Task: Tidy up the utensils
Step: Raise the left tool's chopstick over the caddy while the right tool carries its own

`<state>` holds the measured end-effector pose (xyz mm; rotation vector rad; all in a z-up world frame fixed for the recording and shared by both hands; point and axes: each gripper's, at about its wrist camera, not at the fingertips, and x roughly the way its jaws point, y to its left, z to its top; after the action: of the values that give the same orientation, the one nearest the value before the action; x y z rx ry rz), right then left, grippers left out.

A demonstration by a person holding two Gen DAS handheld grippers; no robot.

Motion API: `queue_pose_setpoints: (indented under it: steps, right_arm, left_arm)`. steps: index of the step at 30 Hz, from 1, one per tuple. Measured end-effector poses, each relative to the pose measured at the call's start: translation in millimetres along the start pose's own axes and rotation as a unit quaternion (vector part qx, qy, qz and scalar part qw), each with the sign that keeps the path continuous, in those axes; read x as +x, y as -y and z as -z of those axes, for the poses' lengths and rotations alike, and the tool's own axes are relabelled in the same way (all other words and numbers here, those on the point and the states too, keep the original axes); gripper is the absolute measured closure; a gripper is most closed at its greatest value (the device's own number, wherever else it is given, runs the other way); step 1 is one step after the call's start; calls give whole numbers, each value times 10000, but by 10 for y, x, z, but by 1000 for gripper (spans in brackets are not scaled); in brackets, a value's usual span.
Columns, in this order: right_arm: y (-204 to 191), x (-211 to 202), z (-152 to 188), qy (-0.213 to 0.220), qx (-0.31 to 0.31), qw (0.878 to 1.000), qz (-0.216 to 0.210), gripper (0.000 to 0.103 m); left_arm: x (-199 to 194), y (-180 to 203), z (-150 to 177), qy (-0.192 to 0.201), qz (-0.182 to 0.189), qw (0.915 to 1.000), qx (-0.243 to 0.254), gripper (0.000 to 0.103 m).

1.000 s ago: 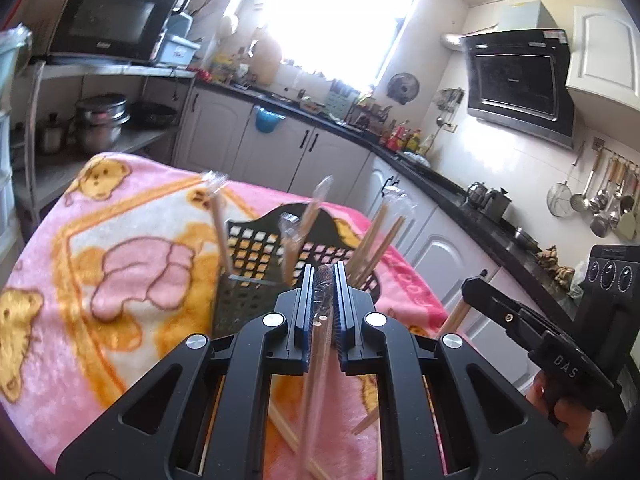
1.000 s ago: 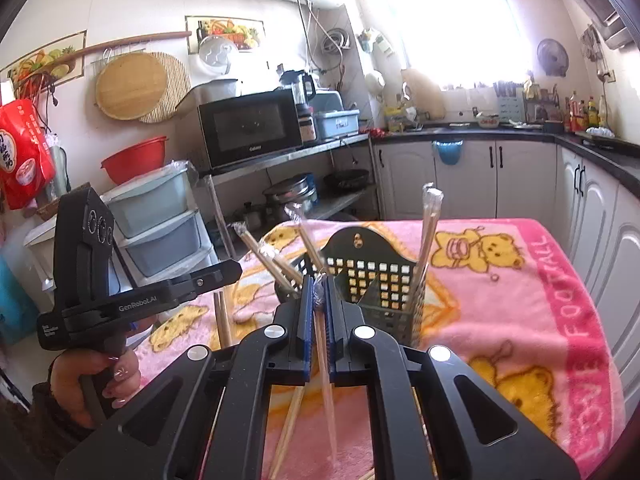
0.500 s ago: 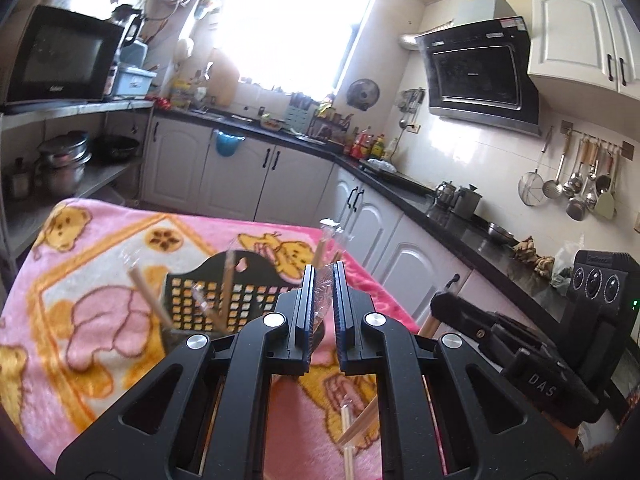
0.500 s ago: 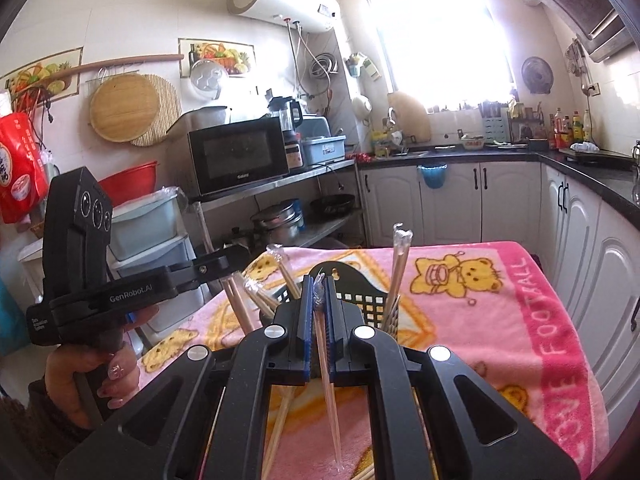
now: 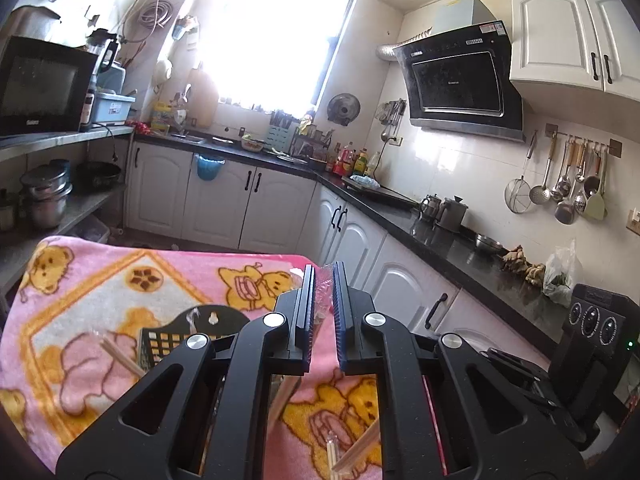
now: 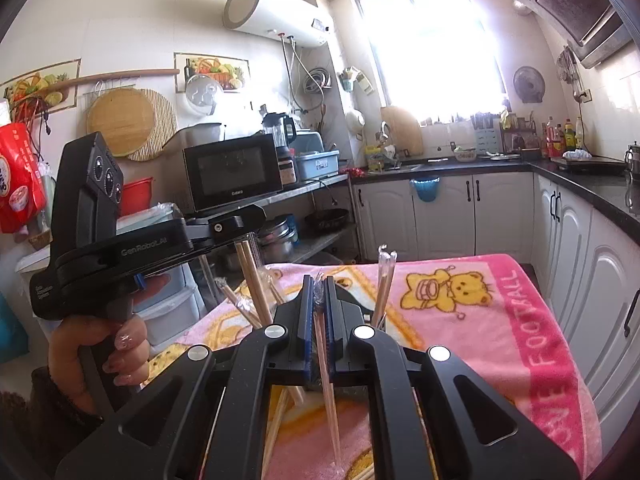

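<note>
My left gripper (image 5: 323, 280) is shut on a plastic-wrapped pair of chopsticks (image 5: 320, 312), held above the pink bear blanket (image 5: 100, 304). A black perforated utensil basket (image 5: 176, 338) stands low left, mostly behind the gripper body, with a wrapped chopstick pair (image 5: 120, 356) sticking out. My right gripper (image 6: 318, 284) is shut on another wrapped chopstick pair (image 6: 326, 384) pointing down. The basket is largely hidden behind it; several wrapped chopsticks (image 6: 384, 284) rise from it. The left gripper (image 6: 224, 226) shows there at the left, holding chopsticks (image 6: 252, 280) over the basket.
Loose wrapped chopsticks (image 5: 352, 448) lie on the blanket below the grippers. White cabinets with a black counter (image 5: 404, 220) run along the back and right. A shelf with a microwave (image 6: 232, 172) and pots stands left. The blanket's edge (image 6: 548, 360) drops off at right.
Both grippers have risen and tilted up, so the basket sits lower in each view. The left gripper has moved closer over the basket with its chopsticks. Both grips are unchanged.
</note>
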<state>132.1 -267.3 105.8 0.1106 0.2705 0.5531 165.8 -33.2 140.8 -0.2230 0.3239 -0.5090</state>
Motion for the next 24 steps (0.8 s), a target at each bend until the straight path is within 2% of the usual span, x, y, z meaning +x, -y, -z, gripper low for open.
queue_pose_setpoints:
  steps: [12,24]
  right_arm:
    - [-17,-7,-117,180,-82,9998,11,98]
    - [-54,88,-307,374,-143,9992,7,98]
  left_arm:
    - [42,-12,-221,249,-17,9997,15,98]
    - [66,-151,-473,547,-250,9982,-14,98]
